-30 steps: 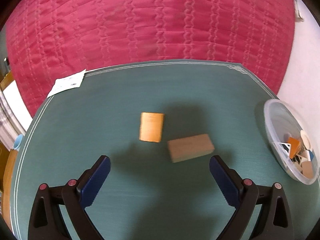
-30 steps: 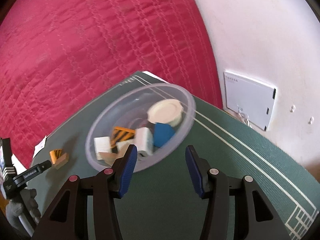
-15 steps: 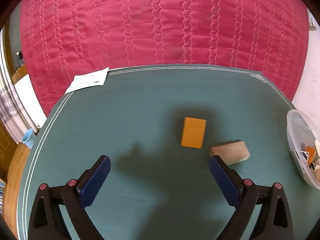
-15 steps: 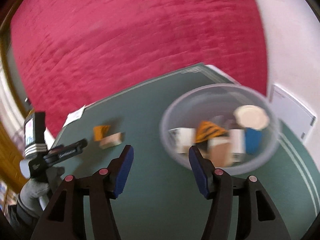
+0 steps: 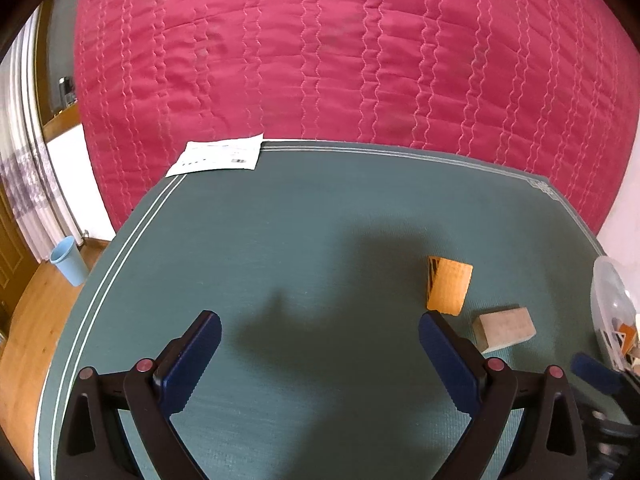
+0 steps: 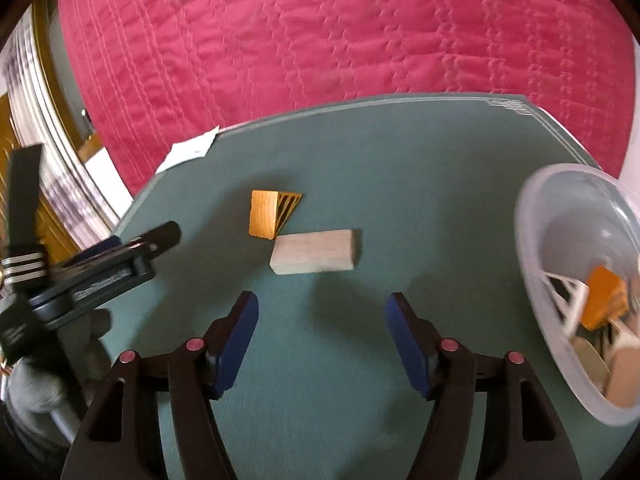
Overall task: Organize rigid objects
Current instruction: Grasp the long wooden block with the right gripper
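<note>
With both the right gripper [image 6: 322, 336] and left gripper [image 5: 320, 354] spread empty, I straddle the pale wooden block [image 6: 314, 257] across its narrow sides, near the mat's [image 6: 400, 184] right edge.

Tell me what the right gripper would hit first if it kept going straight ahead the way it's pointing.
Probably the pale wooden block: it lies just ahead of the open right gripper, roughly centred between the fingers, with bare green mat before it. Depth is uncertain.

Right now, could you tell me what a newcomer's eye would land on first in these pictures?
The pink quilt fills the background behind the green mat. Mid-mat lie an orange wedge and a pale block, close together, just ahead of the open right gripper. A clear bowl of mixed pieces sits at the mat's right edge.
</note>
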`<state>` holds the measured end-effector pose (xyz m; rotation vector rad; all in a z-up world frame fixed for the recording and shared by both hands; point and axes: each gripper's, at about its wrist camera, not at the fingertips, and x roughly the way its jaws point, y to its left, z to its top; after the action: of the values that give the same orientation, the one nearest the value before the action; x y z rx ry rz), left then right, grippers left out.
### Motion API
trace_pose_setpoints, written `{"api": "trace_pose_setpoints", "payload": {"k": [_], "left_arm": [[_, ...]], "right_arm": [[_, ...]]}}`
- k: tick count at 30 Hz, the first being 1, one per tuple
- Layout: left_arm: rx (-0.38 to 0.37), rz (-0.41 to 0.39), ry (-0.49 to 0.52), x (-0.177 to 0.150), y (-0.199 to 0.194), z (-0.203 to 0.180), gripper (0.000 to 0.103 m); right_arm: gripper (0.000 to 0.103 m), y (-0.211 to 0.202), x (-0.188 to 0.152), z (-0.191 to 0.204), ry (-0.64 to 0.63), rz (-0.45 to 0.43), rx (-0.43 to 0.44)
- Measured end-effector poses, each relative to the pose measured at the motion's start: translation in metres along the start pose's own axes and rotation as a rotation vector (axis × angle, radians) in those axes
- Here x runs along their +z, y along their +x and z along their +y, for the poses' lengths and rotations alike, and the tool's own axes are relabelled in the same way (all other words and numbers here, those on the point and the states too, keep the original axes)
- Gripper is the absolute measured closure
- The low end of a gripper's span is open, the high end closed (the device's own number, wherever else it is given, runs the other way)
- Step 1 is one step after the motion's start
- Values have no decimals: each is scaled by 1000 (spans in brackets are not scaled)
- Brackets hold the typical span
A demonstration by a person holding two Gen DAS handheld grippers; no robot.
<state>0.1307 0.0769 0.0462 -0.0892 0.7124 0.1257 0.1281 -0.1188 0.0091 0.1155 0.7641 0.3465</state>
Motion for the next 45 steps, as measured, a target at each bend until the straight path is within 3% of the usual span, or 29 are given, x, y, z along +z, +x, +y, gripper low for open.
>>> {"api": "trace_pose_setpoints", "payload": {"k": [9,17,23,35,45], "left_arm": [[-7,9,-52,1,3,15,2],[-1,29,-79,0,8,22,2],[3,45,-65,-3,12,18,2],[7,50,-24,-4,14,6,2],[-35,52,47,1,20,-25,2]], "right_arm": [[35,33,16,19,-33,32,-12],[35,52,24,21,-45,48,-78],[42,52,24,18,-65,39,-81],[42,40,13,9,-68,32,-44],[42,10,-15,-8,-40,25,-22]]}}
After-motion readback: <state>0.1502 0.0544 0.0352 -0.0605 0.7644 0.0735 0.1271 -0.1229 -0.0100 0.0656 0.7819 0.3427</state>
